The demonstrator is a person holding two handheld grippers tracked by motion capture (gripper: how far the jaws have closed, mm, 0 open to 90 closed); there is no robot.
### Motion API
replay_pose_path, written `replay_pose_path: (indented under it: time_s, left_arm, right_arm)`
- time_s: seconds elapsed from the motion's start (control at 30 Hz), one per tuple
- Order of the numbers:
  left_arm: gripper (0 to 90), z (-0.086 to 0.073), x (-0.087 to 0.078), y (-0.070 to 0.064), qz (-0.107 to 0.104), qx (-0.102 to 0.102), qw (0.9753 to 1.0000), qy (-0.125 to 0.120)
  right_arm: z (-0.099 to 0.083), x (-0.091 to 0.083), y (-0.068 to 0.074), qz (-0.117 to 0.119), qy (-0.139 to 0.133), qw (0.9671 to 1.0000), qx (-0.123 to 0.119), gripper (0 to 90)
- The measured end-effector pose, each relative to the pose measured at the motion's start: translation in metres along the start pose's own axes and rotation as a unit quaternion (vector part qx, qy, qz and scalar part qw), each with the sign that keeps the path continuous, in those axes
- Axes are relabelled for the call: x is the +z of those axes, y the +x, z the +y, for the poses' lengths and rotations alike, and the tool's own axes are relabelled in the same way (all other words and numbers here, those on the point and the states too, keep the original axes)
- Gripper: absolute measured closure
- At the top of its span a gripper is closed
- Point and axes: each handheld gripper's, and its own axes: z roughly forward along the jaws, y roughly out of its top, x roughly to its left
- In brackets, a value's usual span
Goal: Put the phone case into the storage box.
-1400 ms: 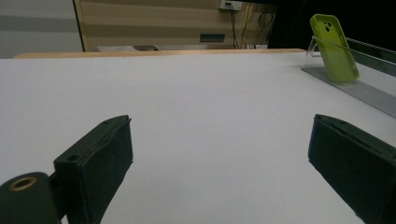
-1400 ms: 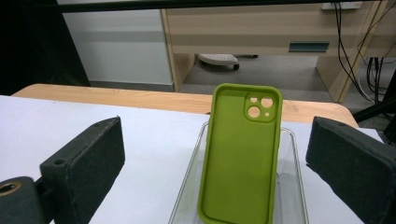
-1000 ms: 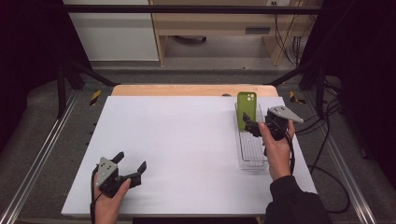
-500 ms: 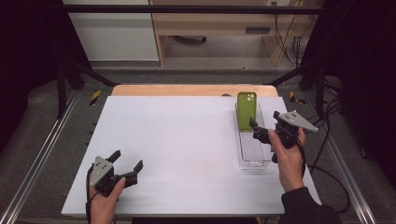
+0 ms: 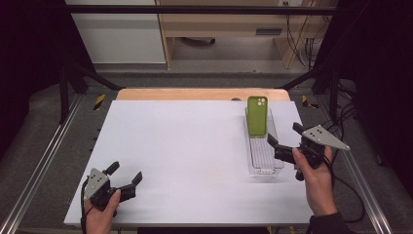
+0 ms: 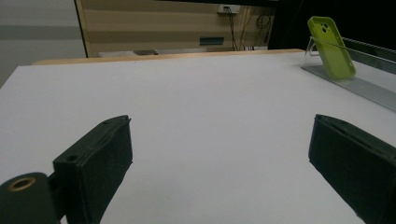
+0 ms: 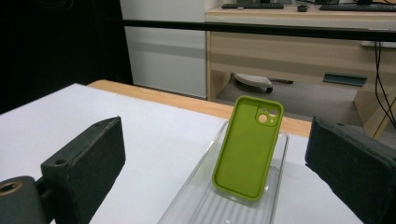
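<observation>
A: Worktop surface? White sheet (image 5: 185, 151), wooden strip (image 5: 195, 94) along its far edge.
B: Beyond the far edge: wooden desk (image 5: 234, 29), white cabinet (image 5: 117, 34), cables (image 5: 304, 44).

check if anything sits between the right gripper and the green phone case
Nothing visible does. The right gripper, open, faces the phone case, which leans upright in the clear tray, with open space between them.

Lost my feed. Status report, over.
Both grippers open, left gripper idle, right gripper beside clear tray. Green phone case propped upright in tray. Nothing between.
</observation>
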Motion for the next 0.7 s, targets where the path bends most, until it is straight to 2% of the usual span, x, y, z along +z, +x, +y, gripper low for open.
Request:
replay_pose_path:
  time_s: [0.13, 0.33, 0.47, 0.7]
  left_arm:
    - [5.8, 0.001, -0.001, -0.001, -0.001, 0.009, 0.9999, -0.006]
    - [5.8, 0.002, -0.003, 0.000, -0.005, 0.009, 0.9998, -0.014]
    - [5.8, 0.002, -0.004, 0.001, -0.007, 0.003, 0.9999, -0.015]
    - [5.8, 0.002, -0.004, 0.000, -0.010, 0.008, 0.9998, -0.014]
  right_arm:
    - [-0.006, -0.008, -0.004, 0.008, 0.001, 0.9999, -0.009, 4.8]
    - [-0.020, -0.020, -0.014, 0.012, -0.004, 0.9998, -0.014, 4.0]
    - [-0.030, -0.026, -0.019, 0.022, -0.011, 0.9995, -0.021, 4.6]
    - [-0.043, -0.034, -0.029, 0.016, -0.023, 0.9993, -0.025, 4.6]
